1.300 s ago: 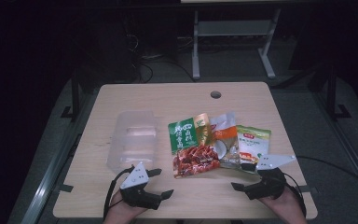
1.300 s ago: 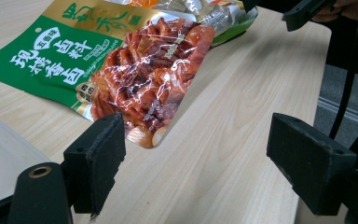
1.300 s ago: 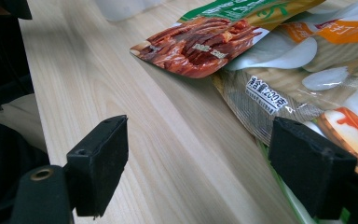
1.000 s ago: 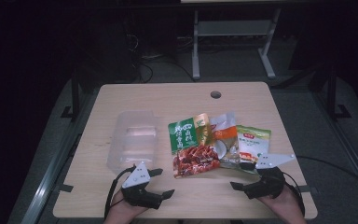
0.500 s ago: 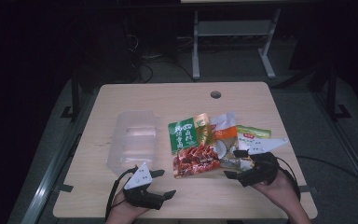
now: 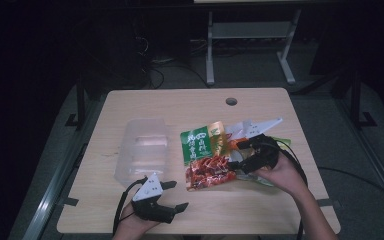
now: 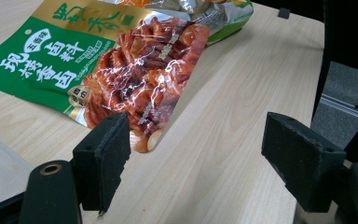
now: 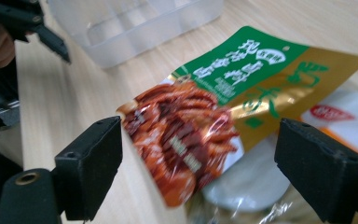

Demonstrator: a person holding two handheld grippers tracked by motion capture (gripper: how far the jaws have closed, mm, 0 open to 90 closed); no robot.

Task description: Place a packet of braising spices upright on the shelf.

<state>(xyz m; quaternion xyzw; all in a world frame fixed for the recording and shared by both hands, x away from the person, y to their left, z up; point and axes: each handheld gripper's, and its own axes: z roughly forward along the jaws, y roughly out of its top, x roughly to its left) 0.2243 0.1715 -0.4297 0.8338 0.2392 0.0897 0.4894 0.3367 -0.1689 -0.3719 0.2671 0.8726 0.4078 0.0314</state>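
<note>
A green and gold snack pouch [image 6: 204, 155] with red food showing through its window lies on the wooden table [image 6: 180, 107], atop other packets [image 6: 275, 142]. My right gripper [image 6: 234, 155] hovers open over the pouch's right edge, a hand behind it. In the right gripper view the pouch [image 8: 214, 112] lies between the wide-apart jaws. My left gripper [image 6: 176, 196] rests open near the table's front edge, left of the pouch. In the left gripper view the pouch [image 7: 121, 70] lies ahead of the open jaws.
A clear plastic container [image 6: 142, 150] stands left of the pouch and shows as [image 8: 135, 23] in the right gripper view. A cable hole [image 6: 231, 101] sits near the far table edge. A white packet [image 8: 349, 116] lies under the pouch.
My right gripper has moved from the front right of the table forward and left, over the packets. The left gripper has stayed almost still.
</note>
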